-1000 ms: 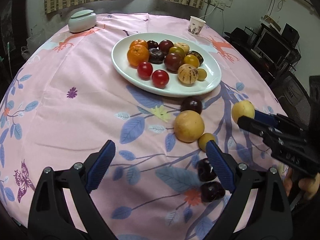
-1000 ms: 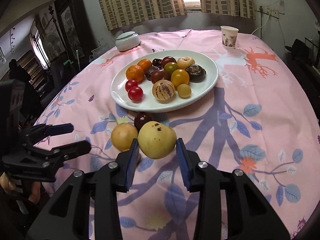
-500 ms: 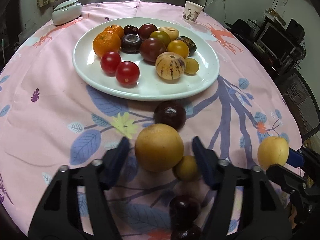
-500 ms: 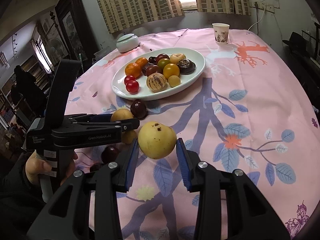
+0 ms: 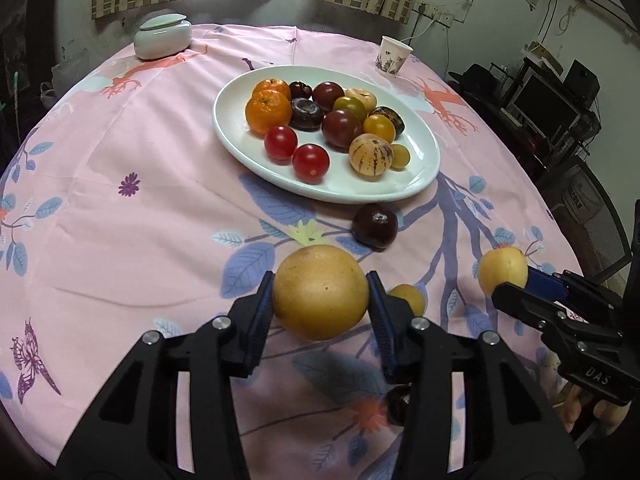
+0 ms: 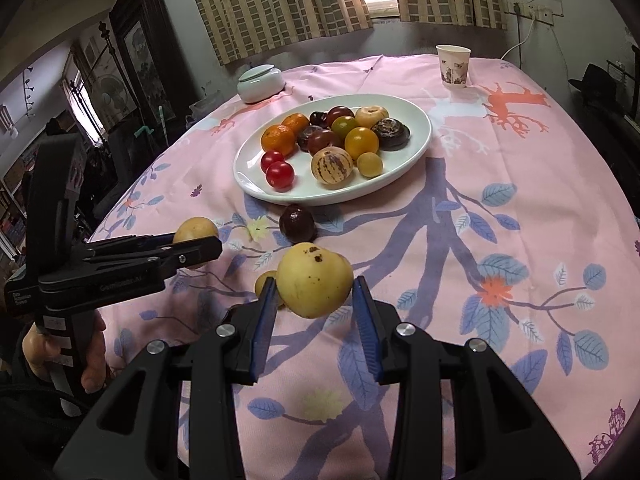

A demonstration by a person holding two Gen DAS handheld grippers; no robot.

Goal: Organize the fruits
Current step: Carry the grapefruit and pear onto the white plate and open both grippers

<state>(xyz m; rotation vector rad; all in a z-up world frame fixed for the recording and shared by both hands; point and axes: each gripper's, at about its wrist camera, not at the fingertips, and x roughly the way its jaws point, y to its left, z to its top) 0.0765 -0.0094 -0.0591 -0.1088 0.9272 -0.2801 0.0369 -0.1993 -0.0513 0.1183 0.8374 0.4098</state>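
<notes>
My left gripper [image 5: 320, 300] is shut on a large tan round fruit [image 5: 320, 292] and holds it above the cloth. My right gripper [image 6: 314, 300] is shut on a pale yellow fruit [image 6: 314, 278], also lifted; it shows in the left wrist view [image 5: 503, 270]. A white oval plate [image 5: 420, 176] holds several fruits: oranges, red tomatoes, dark plums, a striped melon. A dark plum [image 5: 375, 226] lies on the cloth just in front of the plate. A small yellow fruit [image 5: 408, 298] lies beside my left gripper. A dark fruit [image 5: 398, 398] lies under the left finger.
A paper cup [image 5: 393, 55] stands at the far right behind the plate. A pale lidded jar [image 5: 162, 36] stands at the far left. The round table has a pink patterned cloth [image 5: 140, 220]. Chairs and shelves stand off the right edge.
My left gripper closed on the tan fruit and raised it off the cloth. My right gripper still holds the yellow fruit and has shifted slightly.
</notes>
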